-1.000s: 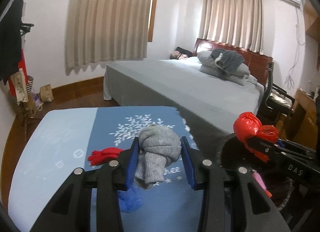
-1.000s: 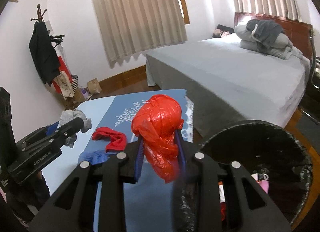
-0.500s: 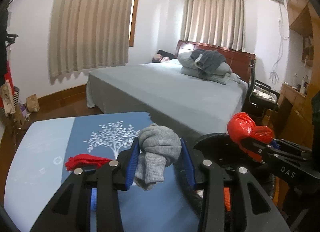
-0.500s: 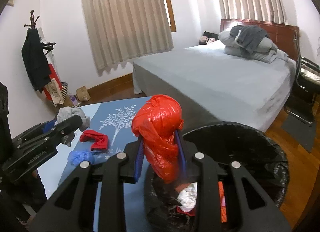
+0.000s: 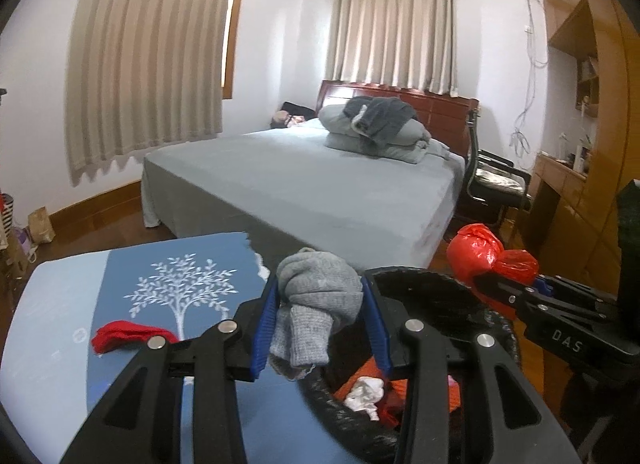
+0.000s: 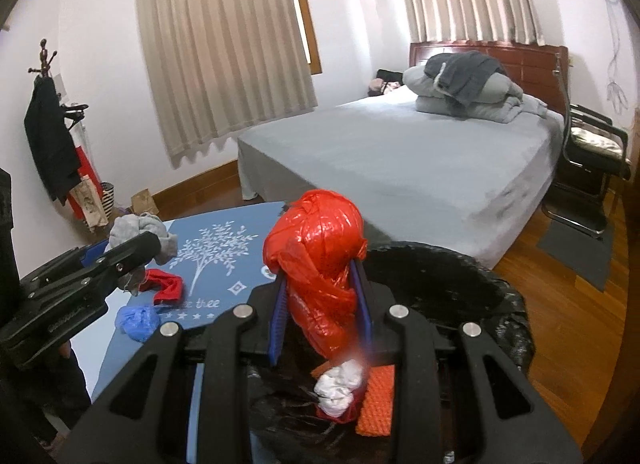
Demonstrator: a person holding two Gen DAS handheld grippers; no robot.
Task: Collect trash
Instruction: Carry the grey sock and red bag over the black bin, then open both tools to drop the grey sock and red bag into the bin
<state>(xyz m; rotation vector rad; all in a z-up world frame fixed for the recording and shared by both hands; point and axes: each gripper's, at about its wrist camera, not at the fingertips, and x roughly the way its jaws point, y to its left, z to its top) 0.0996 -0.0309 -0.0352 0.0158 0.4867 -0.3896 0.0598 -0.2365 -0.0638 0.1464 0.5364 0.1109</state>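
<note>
My left gripper [image 5: 320, 316] is shut on a crumpled grey sock [image 5: 316, 304] and holds it over the near rim of the black-lined trash bin [image 5: 420, 284]. My right gripper [image 6: 322, 296] is shut on a crumpled red plastic bag [image 6: 320, 260] and holds it above the bin [image 6: 480, 292]. The bin holds white, red and orange scraps [image 6: 340, 388]. A red cloth [image 6: 166, 288] and a blue wad [image 6: 136, 320] lie on the blue table cover [image 6: 224, 260]. In the left wrist view the red cloth [image 5: 128, 338] lies left of the fingers and the red bag [image 5: 480, 256] is at the right.
A grey bed [image 6: 420, 167] with folded bedding stands beyond the table. A black chair [image 6: 592, 159] is at the right on the wooden floor. A coat rack [image 6: 52, 135] with dark clothes stands at the left wall. Wooden cabinets [image 5: 580, 143] line the right wall.
Both grippers have moved right, from over the blue table to over the trash bin, still holding the grey sock and the red bag. The bin's inside now shows.
</note>
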